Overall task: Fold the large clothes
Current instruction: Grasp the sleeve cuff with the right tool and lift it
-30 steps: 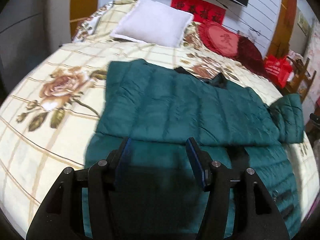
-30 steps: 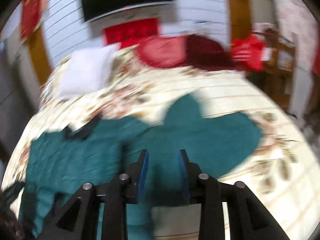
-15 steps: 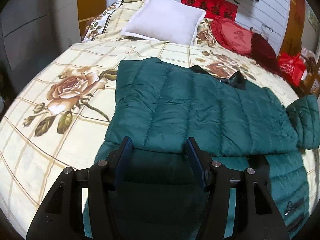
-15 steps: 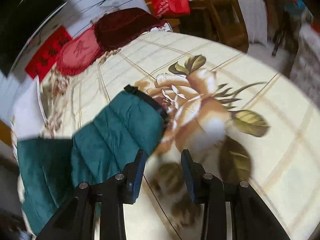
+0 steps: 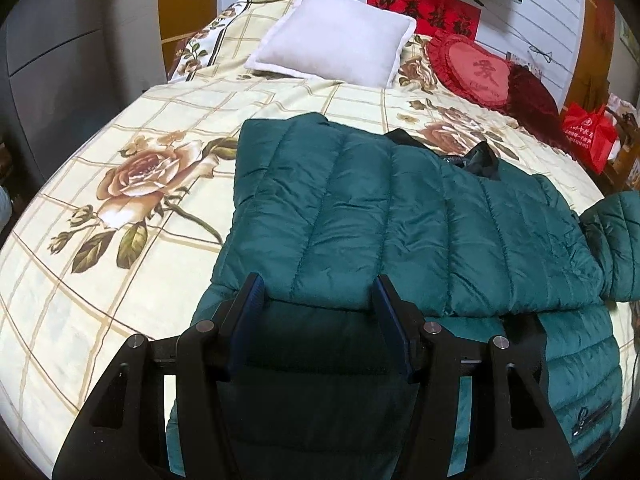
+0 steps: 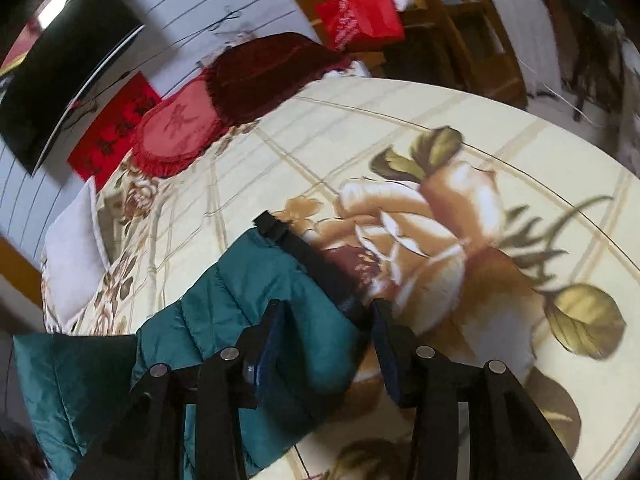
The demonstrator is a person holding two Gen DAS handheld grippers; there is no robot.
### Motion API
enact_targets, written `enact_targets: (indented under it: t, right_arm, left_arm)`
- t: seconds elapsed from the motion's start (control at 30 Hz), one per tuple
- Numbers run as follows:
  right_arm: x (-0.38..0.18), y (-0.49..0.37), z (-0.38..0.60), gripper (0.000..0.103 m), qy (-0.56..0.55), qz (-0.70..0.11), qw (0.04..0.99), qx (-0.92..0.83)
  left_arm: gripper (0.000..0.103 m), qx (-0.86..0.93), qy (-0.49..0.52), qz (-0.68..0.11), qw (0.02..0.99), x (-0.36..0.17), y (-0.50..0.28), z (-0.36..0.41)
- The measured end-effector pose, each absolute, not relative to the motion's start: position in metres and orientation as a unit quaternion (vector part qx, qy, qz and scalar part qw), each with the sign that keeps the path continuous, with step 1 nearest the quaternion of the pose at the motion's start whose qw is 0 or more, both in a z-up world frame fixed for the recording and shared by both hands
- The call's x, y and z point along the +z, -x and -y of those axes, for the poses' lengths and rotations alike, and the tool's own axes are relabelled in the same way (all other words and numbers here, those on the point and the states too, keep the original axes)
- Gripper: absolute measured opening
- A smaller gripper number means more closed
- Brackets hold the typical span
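Observation:
A teal quilted jacket [image 5: 400, 216] lies on the floral bed cover [image 5: 120, 280], its left side folded over the body. My left gripper [image 5: 320, 296] hovers open over the jacket's near part, its fingertips on either side of the folded edge, pinching nothing. One sleeve [image 6: 248, 300] stretches out to the right and ends in a black cuff [image 6: 304, 256]. My right gripper [image 6: 328, 312] is low over that sleeve just short of the cuff. Its jaws are opening, with the sleeve's edge between them and the pads not pressing on it. The same sleeve [image 5: 616, 240] shows at the left wrist view's right edge.
A white pillow [image 5: 336, 36], a red heart cushion [image 5: 472, 68] and a dark red cushion [image 5: 532, 96] sit at the head of the bed. A red bag [image 5: 592, 132] and wooden furniture [image 6: 460, 20] stand beside the bed's right edge. A grey cabinet [image 5: 60, 60] stands to the left.
My right gripper swung right from over the jacket body, sank to the sleeve's cuff end, rolled, and its jaws widened. The left gripper stayed almost in place, tilting slightly.

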State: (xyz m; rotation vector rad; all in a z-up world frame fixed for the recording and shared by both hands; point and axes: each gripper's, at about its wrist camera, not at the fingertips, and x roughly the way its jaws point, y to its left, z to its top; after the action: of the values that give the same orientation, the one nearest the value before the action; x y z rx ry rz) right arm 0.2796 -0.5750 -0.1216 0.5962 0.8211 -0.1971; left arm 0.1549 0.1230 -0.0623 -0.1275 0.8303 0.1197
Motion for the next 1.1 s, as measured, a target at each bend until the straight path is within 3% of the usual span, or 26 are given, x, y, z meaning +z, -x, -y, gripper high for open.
enact_targets:
  t: [0.1,0.13,0.2,0.23,0.43,0.8,1.1]
  right_arm:
    - [-0.123,-0.280,0.570,0.043,-0.274,-0.386,0.877,-0.082]
    - [-0.124,-0.279,0.567,0.037,-0.267,-0.385,0.880,-0.078]
    - [-0.123,-0.278,0.559,0.016,-0.252,-0.388,0.884,-0.070]
    - [-0.119,-0.275,0.553,0.014,-0.230,-0.386,0.890,-0.076]
    - [-0.072,-0.240,0.535,0.013,-0.147,-0.353,0.915,-0.129]
    - [0.053,-0.158,0.554,0.012,-0.090,-0.303,0.923,-0.221]
    - [0.054,-0.175,0.443,0.012,-0.082,-0.302,0.944,-0.103]
  left_arm:
    - [0.056,0.059,0.067,-0.403,0.911,-0.062,-0.155,-0.123]
    - [0.056,0.060,0.066,-0.402,0.911,-0.062,-0.155,-0.123]
    - [0.056,0.065,0.063,-0.399,0.912,-0.061,-0.154,-0.124]
    - [0.056,0.067,0.064,-0.399,0.913,-0.061,-0.154,-0.124]
    - [0.056,0.079,0.073,-0.393,0.913,-0.059,-0.151,-0.131]
    - [0.056,0.088,0.062,-0.392,0.913,-0.060,-0.150,-0.131]
    - [0.056,0.102,0.090,-0.395,0.909,-0.061,-0.149,-0.149]
